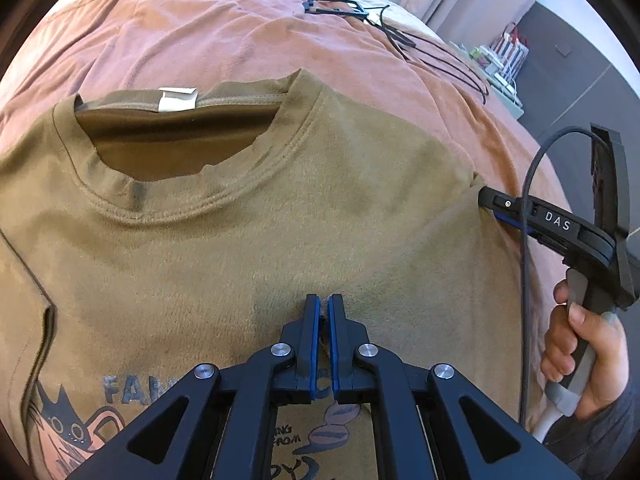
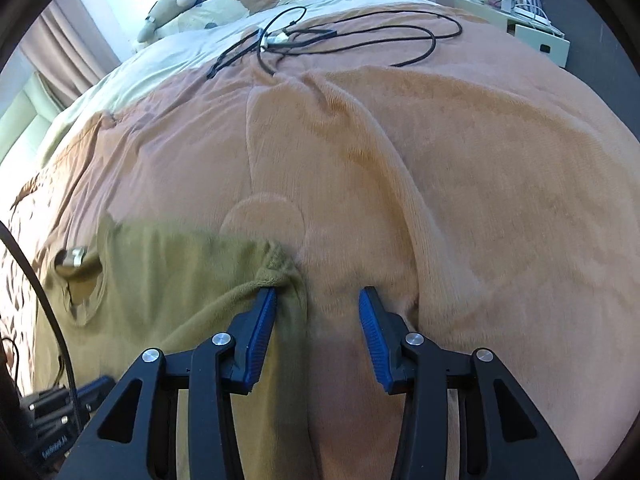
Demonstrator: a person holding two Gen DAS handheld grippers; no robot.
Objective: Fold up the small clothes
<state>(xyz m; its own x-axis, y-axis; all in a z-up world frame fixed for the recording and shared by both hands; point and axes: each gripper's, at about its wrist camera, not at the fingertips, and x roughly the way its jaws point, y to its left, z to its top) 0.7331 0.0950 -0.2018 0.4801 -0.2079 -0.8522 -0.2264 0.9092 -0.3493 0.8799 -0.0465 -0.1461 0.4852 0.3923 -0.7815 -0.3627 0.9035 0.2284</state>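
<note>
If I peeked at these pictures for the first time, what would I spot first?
First you'd spot the big olive-brown T-shirt with a cartoon print, spread on a pink blanket. The left gripper pinches a little fold in the middle of the shirt's chest. The right gripper is open at the shirt's sleeve edge, one finger touching the cloth, and black cables lie tangled farther up the bed.

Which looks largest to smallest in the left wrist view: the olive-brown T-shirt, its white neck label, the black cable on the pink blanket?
1. Olive-brown T-shirt, by far the largest.
2. Black cable, thin and farther from the camera, so its rank is unsure.
3. White neck label.
</note>
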